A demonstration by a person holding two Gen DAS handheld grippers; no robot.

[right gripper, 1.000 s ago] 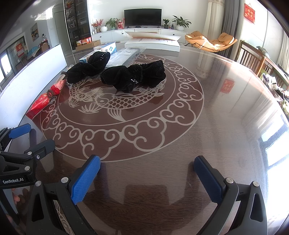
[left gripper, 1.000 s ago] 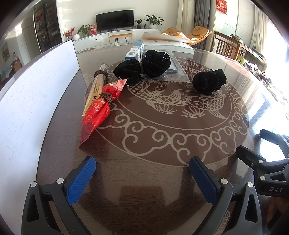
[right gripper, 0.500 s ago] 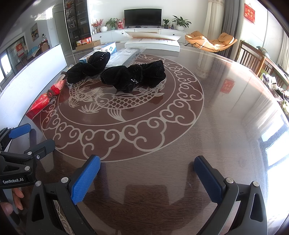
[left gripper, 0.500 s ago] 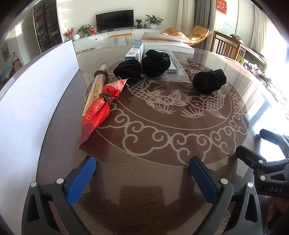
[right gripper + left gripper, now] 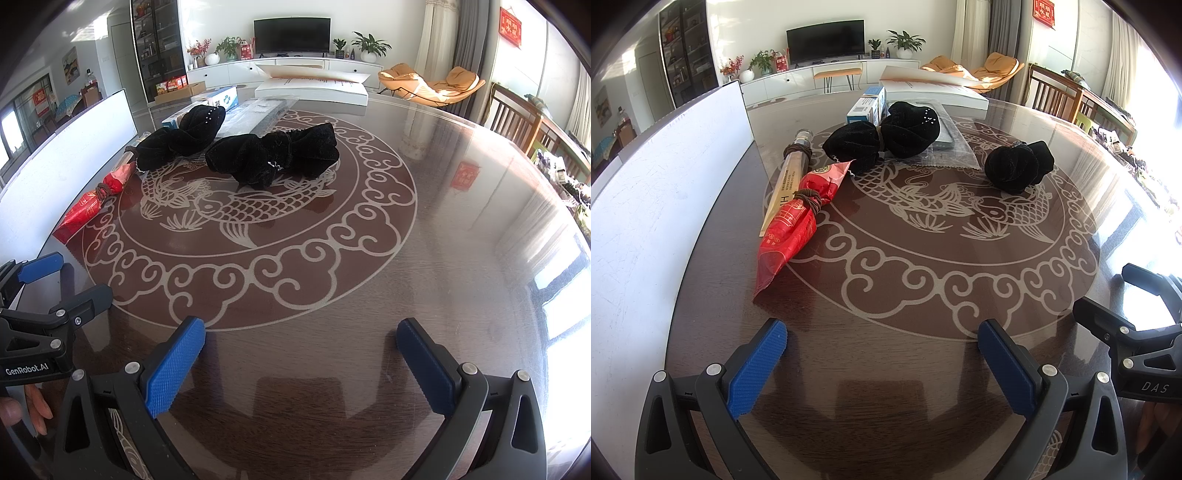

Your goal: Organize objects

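Two black velvet bundles tied at the middle lie on the round glass-topped table (image 5: 923, 302): one far left (image 5: 886, 134) (image 5: 181, 138), one nearer the centre (image 5: 1019, 168) (image 5: 273, 158). A red packet (image 5: 792, 221) (image 5: 94, 201) bound with brown cord and a long tube-shaped package (image 5: 790, 177) lie at the left. My left gripper (image 5: 882, 358) is open and empty near the table's front edge. My right gripper (image 5: 301, 354) is open and empty beside it, also low over the table.
A blue and white box (image 5: 866, 105), a clear plastic sleeve (image 5: 945, 129) and a large white flat box (image 5: 931, 86) sit at the far side. A white board (image 5: 657, 177) stands along the left edge. Chairs (image 5: 517, 114) stand beyond the right rim.
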